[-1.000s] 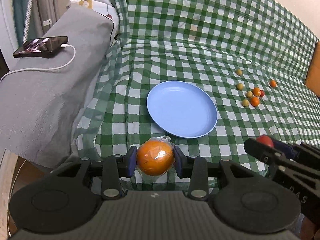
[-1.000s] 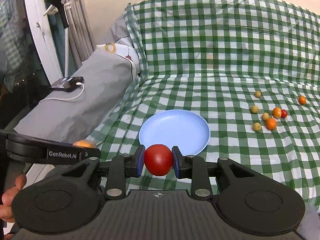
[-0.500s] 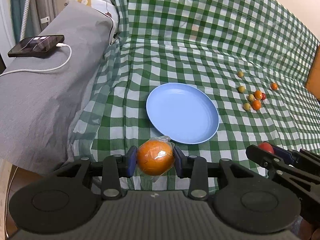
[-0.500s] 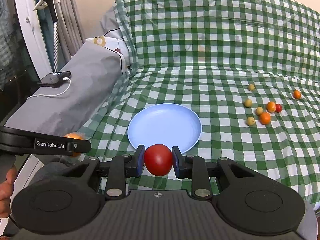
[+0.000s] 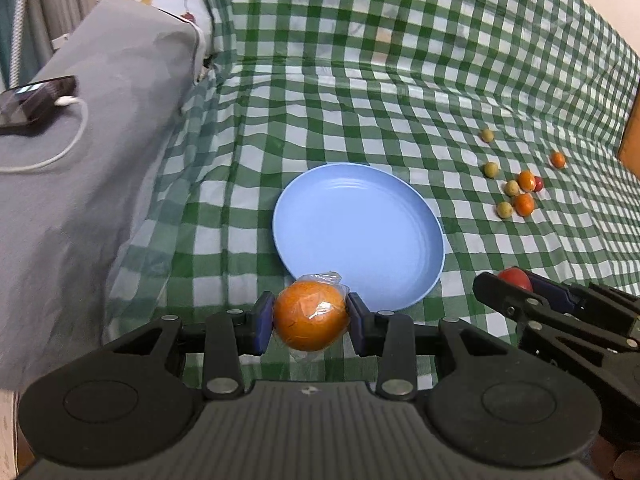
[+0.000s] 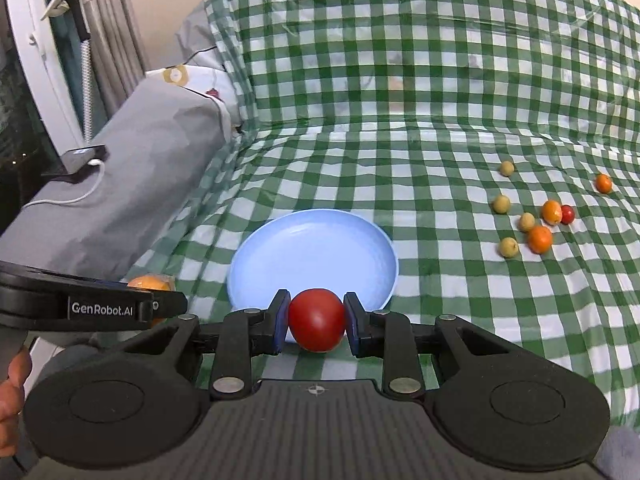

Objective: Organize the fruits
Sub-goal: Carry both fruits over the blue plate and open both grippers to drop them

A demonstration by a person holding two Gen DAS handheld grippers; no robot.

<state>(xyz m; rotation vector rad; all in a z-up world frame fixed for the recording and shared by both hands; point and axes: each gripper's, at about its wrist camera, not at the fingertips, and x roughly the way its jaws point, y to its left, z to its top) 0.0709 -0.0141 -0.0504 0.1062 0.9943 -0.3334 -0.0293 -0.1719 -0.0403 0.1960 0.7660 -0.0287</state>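
Observation:
My left gripper is shut on a plastic-wrapped orange, held just short of the near rim of an empty blue plate. My right gripper is shut on a red tomato, also at the plate's near rim. The right gripper with its tomato shows at the lower right of the left wrist view. The left gripper and orange show at the left of the right wrist view. Several small yellow, orange and red fruits lie on the cloth right of the plate.
A green checked cloth covers the sofa seat and back. A grey-covered armrest stands on the left with a phone and white cable on it. A patterned pillow lies behind the armrest.
Both grippers have moved forward, closer to the blue plate, each still holding its fruit. The plate looks larger and nearer in both views.

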